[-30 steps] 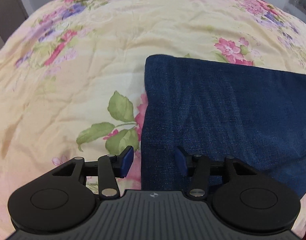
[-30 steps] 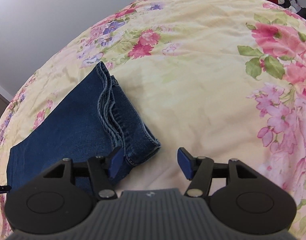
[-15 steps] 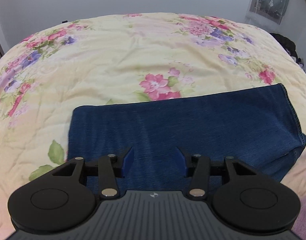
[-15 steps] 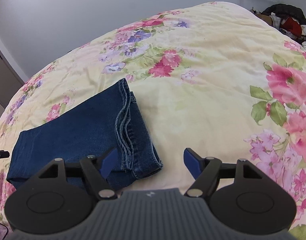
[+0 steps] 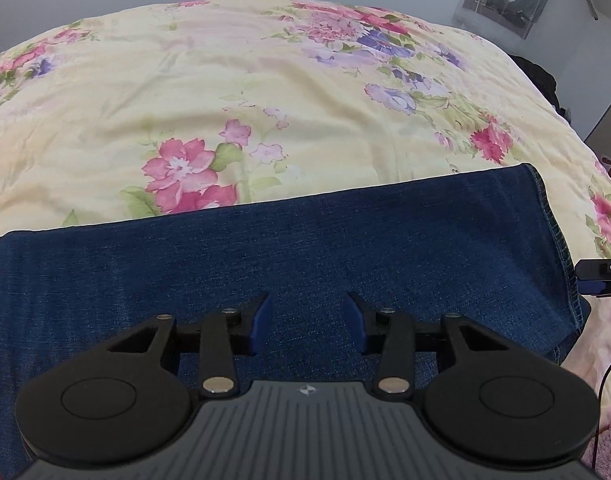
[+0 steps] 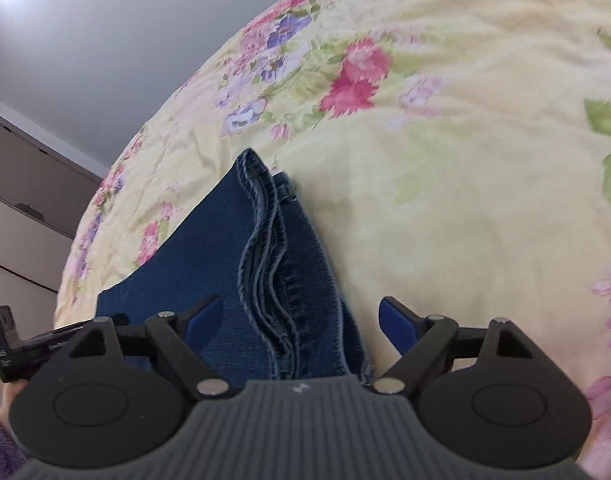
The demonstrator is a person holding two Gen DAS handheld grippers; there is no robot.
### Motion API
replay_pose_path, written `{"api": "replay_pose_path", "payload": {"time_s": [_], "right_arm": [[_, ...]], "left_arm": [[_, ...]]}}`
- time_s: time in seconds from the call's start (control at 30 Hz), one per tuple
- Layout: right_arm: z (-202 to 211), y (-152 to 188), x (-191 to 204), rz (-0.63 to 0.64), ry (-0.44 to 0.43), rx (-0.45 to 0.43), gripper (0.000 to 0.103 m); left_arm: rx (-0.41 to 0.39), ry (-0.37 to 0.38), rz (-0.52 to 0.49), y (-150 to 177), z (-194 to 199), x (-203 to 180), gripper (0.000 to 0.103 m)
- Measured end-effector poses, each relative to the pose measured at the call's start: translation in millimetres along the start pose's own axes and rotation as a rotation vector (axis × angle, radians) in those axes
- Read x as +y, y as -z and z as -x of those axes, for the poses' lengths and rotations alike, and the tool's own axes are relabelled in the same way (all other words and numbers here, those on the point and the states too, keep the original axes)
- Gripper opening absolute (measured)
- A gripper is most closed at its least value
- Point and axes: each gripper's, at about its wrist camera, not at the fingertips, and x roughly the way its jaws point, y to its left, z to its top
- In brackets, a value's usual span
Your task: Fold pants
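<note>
Folded blue jeans (image 5: 305, 264) lie flat on floral bedspread (image 5: 265, 92), long strip running crosswise ahead of left gripper (image 5: 308, 322). Left jaws parted, holding nothing, denim beneath and between them. Right gripper (image 6: 301, 322) jaws spread wide, empty, stacked hem ends (image 6: 273, 248) of jeans between them, nearer left blue pad (image 6: 203, 318). Bare bedspread beyond right pad.

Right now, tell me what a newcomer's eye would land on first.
The dark blue jeans, folded into a long band across the floral quilt, stand out first. The open left gripper hovers over their middle; the open right gripper straddles the stacked hems at one end.
</note>
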Motion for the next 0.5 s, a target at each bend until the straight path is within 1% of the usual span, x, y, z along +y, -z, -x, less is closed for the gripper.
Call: {"api": "replay_pose_path", "payload": {"time_s": [0.1,0.17,0.23,0.27,0.3,0.33,0.37,0.43,0.47,0.5], "right_arm": [[-27,-6,-7,0.000,-0.023,0.039,0.082],[-40,-11,-12,-0.009,-0.066,0.051,0.083],[-48,-17,-18,-0.035,-0.126,0.055,0.081],[-51,-20,-20,-0.044,-0.144,0.055,0.069],[-55,-22,-22,-0.049,-0.152,0.061,0.060],[-58,-23,-24,-0.056,-0.153,0.071,0.045],[-61,-24,-25,-0.062,-0.165,0.078,0.040],[-60,-24,-26,-0.051,-0.181,0.077,0.035],[-58,-24,-25,-0.041,-0.187,0.073,0.029],[-56,-24,-22,-0.030,-0.189,0.066,0.026]], "left_arm": [[-0.008,0.014,-0.012,-1,-10,0,0.046],[-0.011,0.043,-0.014,-2,-17,2,0.041],[-0.038,0.055,-0.019,-5,-22,3,0.040],[-0.050,0.058,-0.022,-8,-24,3,0.037],[-0.060,0.060,-0.020,-10,-27,3,0.036],[-0.068,0.061,-0.015,-14,-31,4,0.034],[-0.073,0.060,-0.014,-18,-34,4,0.032],[-0.089,0.052,-0.032,-25,-42,3,0.030],[-0.092,0.039,-0.047,-29,-48,2,0.029],[-0.089,0.029,-0.056,-32,-53,2,0.028]]}}
